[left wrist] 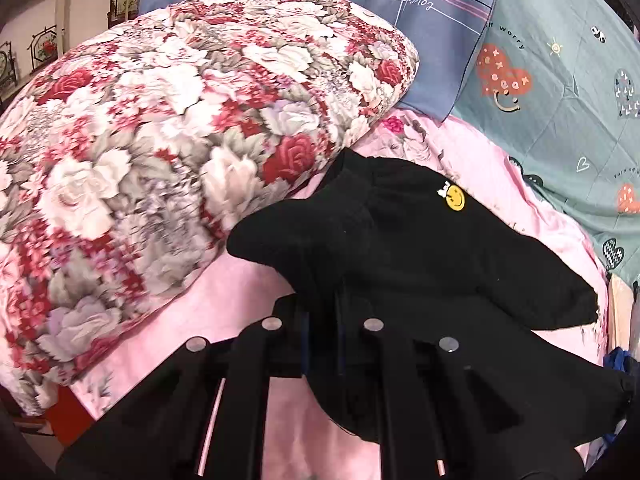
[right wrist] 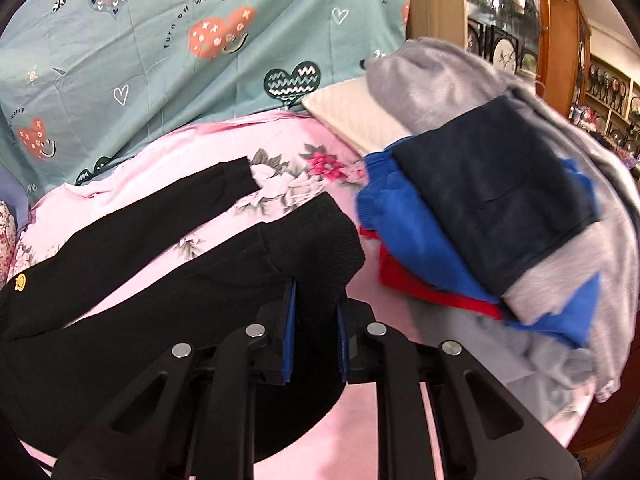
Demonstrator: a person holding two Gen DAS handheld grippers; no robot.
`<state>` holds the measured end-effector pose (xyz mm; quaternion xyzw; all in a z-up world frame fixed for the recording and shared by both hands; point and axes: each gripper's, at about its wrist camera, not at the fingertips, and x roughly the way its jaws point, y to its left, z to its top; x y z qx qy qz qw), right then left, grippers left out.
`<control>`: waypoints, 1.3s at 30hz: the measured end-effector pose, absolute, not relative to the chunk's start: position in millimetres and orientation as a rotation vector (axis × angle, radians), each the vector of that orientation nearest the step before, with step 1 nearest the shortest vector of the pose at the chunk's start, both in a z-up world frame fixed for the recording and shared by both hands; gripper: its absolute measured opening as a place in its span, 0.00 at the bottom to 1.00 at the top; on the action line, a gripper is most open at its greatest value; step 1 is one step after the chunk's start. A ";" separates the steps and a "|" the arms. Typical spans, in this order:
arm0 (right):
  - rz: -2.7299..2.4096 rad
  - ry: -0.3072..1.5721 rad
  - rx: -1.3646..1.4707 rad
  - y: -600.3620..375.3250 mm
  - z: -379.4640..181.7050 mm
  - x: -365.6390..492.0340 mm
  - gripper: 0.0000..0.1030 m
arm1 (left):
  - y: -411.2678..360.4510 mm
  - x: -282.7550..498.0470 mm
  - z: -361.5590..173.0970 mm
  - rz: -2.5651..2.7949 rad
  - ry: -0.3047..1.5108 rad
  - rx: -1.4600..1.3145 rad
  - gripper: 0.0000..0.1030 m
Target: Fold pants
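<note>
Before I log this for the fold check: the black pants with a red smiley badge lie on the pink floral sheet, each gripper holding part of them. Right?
Not quite. The smiley badge on the black pants is yellow, as the left wrist view shows. The rest holds.

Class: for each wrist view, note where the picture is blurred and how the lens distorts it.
Left wrist view: the floral quilt smears at lower left; fisheye bends the bed, corners go black. Right wrist view: the clothes pile is softly blurred; the shelves bow.
</note>
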<state>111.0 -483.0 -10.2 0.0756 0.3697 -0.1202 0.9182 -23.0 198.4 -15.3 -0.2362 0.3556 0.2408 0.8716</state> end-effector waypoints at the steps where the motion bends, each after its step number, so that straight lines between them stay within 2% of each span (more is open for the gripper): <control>1: -0.249 0.781 0.151 -486.4 -13.6 108.1 0.17 | 199.6 -26.4 -20.1 0.503 0.762 -0.493 0.10; 4: -0.262 0.861 0.130 -491.9 -36.7 105.3 0.18 | 203.1 -23.1 -43.1 0.504 0.842 -0.486 0.11; 5: -0.272 0.920 0.128 -495.2 -53.7 107.8 0.19 | 203.8 -20.2 -53.7 0.516 0.878 -0.478 0.17; 6: -0.292 0.978 0.111 -494.3 -68.4 110.1 0.28 | 204.9 -18.4 -64.1 0.532 0.923 -0.470 0.25; 7: -0.311 1.022 0.084 -493.6 -78.0 112.3 0.45 | 207.2 -17.6 -75.6 0.558 0.978 -0.471 0.41; 8: -0.368 1.065 0.015 -490.7 -90.3 114.1 0.52 | 210.1 -19.3 -81.5 0.586 1.005 -0.474 0.51; 9: -0.392 1.054 -0.028 -487.6 -93.0 112.3 0.57 | 213.2 -24.0 -82.7 0.613 1.003 -0.470 0.56; 11: -0.384 0.998 -0.058 -481.0 -84.0 108.4 0.57 | 215.6 -31.4 -74.4 0.634 0.966 -0.462 0.70; 13: -0.384 0.904 -0.080 -475.1 -64.6 106.8 0.58 | 215.4 -34.6 -60.6 0.671 0.911 -0.442 0.70; 17: -0.360 0.647 -0.047 -462.0 -13.7 121.0 0.68 | 202.2 -18.6 -32.3 0.631 0.803 -0.389 0.75; 18: -0.331 0.609 -0.016 -458.0 -5.5 129.4 0.72 | 194.1 -10.4 -26.9 0.606 0.787 -0.370 0.75; 21: -0.222 0.558 0.050 -436.7 9.9 165.6 0.74 | 159.9 17.6 -7.3 0.523 0.702 -0.266 0.82; 23: -0.143 0.551 0.075 -419.6 11.4 186.2 0.82 | 132.0 36.0 4.5 0.493 0.634 -0.166 0.91; 24: -0.116 0.552 0.081 -411.9 9.9 196.1 0.93 | 120.7 46.4 7.7 0.478 0.617 -0.131 0.92; 25: -0.090 0.550 0.082 -405.7 8.1 204.7 0.97 | 108.8 57.8 10.4 0.453 0.607 -0.105 0.94; 29: -0.064 0.631 0.062 -384.7 -17.3 254.4 0.97 | 78.3 86.7 8.1 0.344 0.620 -0.119 0.94; 32: -0.139 0.711 0.132 -403.4 -44.4 295.1 0.96 | 55.2 92.6 -2.6 0.272 0.645 -0.121 0.94; 34: -0.158 0.734 0.222 -420.0 -57.7 312.0 0.82 | 43.2 94.0 -12.5 0.260 0.661 -0.083 0.94; 36: -0.158 0.781 0.310 -434.9 -72.4 336.5 0.81 | 36.5 94.2 -22.5 0.262 0.681 -0.046 0.94; 39: -0.184 0.848 0.356 -440.4 -91.1 361.6 0.73 | 35.9 99.1 -36.9 0.280 0.734 -0.030 0.94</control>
